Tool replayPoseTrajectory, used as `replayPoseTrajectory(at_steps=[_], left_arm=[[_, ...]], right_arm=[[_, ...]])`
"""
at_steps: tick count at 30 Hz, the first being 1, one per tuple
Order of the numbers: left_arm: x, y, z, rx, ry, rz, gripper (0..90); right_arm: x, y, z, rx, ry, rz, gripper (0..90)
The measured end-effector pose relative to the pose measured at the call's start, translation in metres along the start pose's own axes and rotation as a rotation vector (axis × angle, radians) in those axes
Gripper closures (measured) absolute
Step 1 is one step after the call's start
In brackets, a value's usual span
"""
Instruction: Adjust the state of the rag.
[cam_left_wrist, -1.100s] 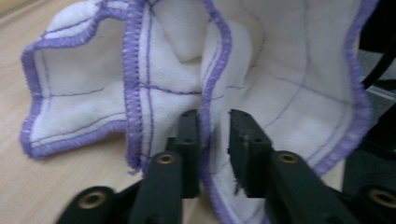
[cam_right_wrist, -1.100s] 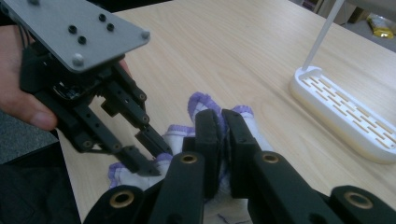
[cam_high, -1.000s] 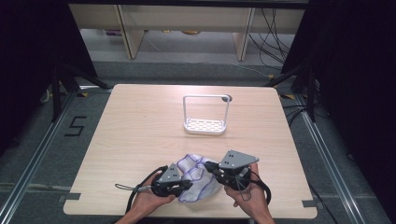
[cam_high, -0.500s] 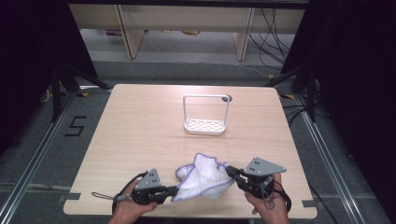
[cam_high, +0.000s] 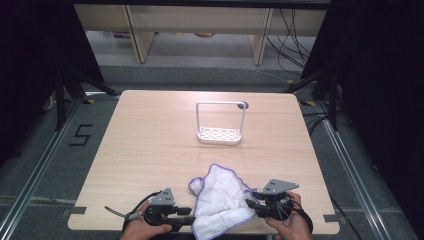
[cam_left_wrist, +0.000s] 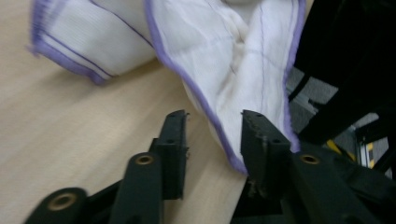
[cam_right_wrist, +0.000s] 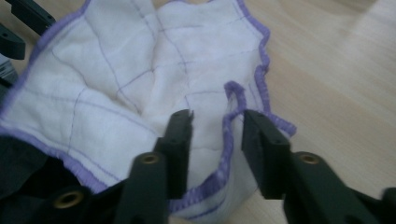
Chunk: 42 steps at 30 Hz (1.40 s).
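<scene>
A white cloth with a purple hem (cam_high: 222, 197) lies partly spread at the table's front edge, between my two grippers. My left gripper (cam_high: 192, 220) lies low at the cloth's left side, pointing right. Its jaws have just been opening; the hem (cam_left_wrist: 224, 60) hangs loose between them, unpressed (cam_left_wrist: 215, 116). My right gripper (cam_high: 249, 204) points left at the cloth's right side. Its jaws have also just been opening, and a fold of the cloth's hem (cam_right_wrist: 140, 70) lies slack between them (cam_right_wrist: 217, 116).
A white wire rack (cam_high: 220, 125) with a perforated base stands upright at the middle of the light wooden table (cam_high: 150, 150). The cloth overhangs the front edge. Black frame posts and cables stand around the table on the grey floor.
Both hands moved apart and down toward the front edge, pulling the bunched cloth flatter. Both pairs of jaws went from shut on the cloth to open, letting it go.
</scene>
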<state>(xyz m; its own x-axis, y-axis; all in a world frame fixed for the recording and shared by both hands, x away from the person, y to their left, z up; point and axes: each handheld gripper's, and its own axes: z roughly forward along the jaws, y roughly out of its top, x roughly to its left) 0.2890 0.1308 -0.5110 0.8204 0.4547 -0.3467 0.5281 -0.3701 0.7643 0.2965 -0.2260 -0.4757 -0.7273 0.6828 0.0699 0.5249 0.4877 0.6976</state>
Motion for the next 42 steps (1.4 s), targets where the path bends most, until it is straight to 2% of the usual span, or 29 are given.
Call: replayPoseTrajectory(at_steps=[1,2,4,5,6,7,9,11,13,15,16,17,19,20,21,22,24,26,27,28,30,31,33,34,35,38,39,40,42], left_arm=[[0.001,0.002,-0.001,-0.020,0.007,-0.017,52.8],[0.005,0.006,-0.004,-0.030,0.009,-0.033,47.3],[0.011,0.015,-0.010,-0.077,0.034,-0.032,44.0],[0.015,0.020,-0.012,-0.092,0.057,-0.033,41.7],[0.020,0.026,-0.013,-0.119,0.075,-0.047,39.9],[0.023,0.032,-0.014,-0.129,0.085,-0.065,39.0],[0.032,0.041,-0.013,-0.143,0.099,-0.078,37.3],[0.042,0.052,-0.008,-0.123,0.117,-0.063,36.6],[0.052,0.059,0.001,-0.071,0.082,-0.047,36.5],[0.056,0.061,0.007,-0.058,0.078,-0.062,36.0],[0.058,0.062,0.012,-0.043,0.073,-0.059,36.4],[0.059,0.061,0.013,-0.023,0.063,-0.057,38.7],[0.059,0.059,0.019,-0.003,0.075,-0.027,44.8],[0.059,0.058,0.020,0.010,0.084,0.003,48.9],[0.058,0.057,0.022,0.013,0.074,0.022,56.6],[0.058,0.057,0.022,0.022,0.076,0.047,64.7],[0.056,0.057,0.023,0.027,0.089,0.095,76.2],[0.055,0.057,0.024,0.027,0.090,0.124,83.1],[0.055,0.057,0.024,0.027,0.090,0.124,84.3],[0.055,0.058,0.023,0.024,0.096,0.143,84.8],[0.055,0.060,0.021,0.009,0.097,0.147,85.2],[0.055,0.062,0.019,0.004,0.102,0.151,85.2],[0.057,0.066,0.014,-0.014,0.121,0.164,85.3],[0.058,0.068,0.011,-0.026,0.120,0.170,85.2],[0.059,0.070,0.008,-0.043,0.136,0.169,85.2],[0.067,0.077,-0.002,-0.066,0.181,0.204,85.2],[0.067,0.077,-0.002,-0.066,0.181,0.204,85.2],[0.075,0.079,-0.004,-0.070,0.227,0.248,85.1],[0.088,0.078,-0.001,-0.076,0.282,0.274,84.7]], right_arm=[[0.001,0.002,-0.002,-0.007,-0.008,0.026,54.3],[0.001,0.004,-0.003,-0.016,-0.015,0.025,51.6],[0.000,0.009,-0.008,-0.043,-0.030,0.026,49.3],[0.001,0.012,-0.009,-0.052,-0.023,0.046,48.4],[-0.001,0.014,-0.012,-0.056,-0.033,0.035,47.4],[-0.002,0.016,-0.013,-0.072,-0.038,0.047,45.9],[-0.005,0.021,-0.013,-0.075,-0.059,0.037,44.8],[-0.009,0.025,-0.010,-0.073,-0.083,0.022,44.1],[-0.012,0.029,-0.005,-0.066,-0.084,0.020,43.4],[-0.014,0.035,0.004,-0.027,-0.066,0.025,42.3],[-0.016,0.038,0.008,-0.020,-0.069,0.006,42.3],[-0.016,0.041,0.014,0.010,-0.059,0.022,42.2],[-0.018,0.047,0.027,0.004,-0.058,0.007,43.3],[-0.019,0.049,0.029,0.035,-0.053,0.011,43.5],[-0.021,0.053,0.038,0.057,-0.055,0.004,44.4],[-0.023,0.056,0.044,0.053,-0.057,0.003,46.4],[-0.028,0.061,0.051,0.093,-0.052,-0.007,50.0],[-0.032,0.064,0.060,0.138,-0.034,-0.021,58.9],[-0.033,0.065,0.065,0.156,-0.021,-0.020,66.0],[-0.035,0.066,0.068,0.179,-0.013,-0.027,75.4],[-0.038,0.067,0.073,0.188,0.004,-0.062,87.6],[-0.040,0.068,0.072,0.186,0.015,-0.090,88.9],[-0.042,0.072,0.069,0.160,-0.039,-0.111,89.5],[-0.043,0.076,0.062,0.152,-0.047,-0.108,89.6],[-0.045,0.078,0.057,0.109,-0.058,-0.111,89.6],[-0.054,0.086,0.036,0.041,-0.079,-0.098,89.6],[-0.059,0.088,0.032,0.018,-0.085,-0.108,89.6],[-0.062,0.088,0.026,0.036,-0.099,-0.082,89.6],[-0.070,0.084,0.026,0.013,-0.151,-0.068,89.5]])
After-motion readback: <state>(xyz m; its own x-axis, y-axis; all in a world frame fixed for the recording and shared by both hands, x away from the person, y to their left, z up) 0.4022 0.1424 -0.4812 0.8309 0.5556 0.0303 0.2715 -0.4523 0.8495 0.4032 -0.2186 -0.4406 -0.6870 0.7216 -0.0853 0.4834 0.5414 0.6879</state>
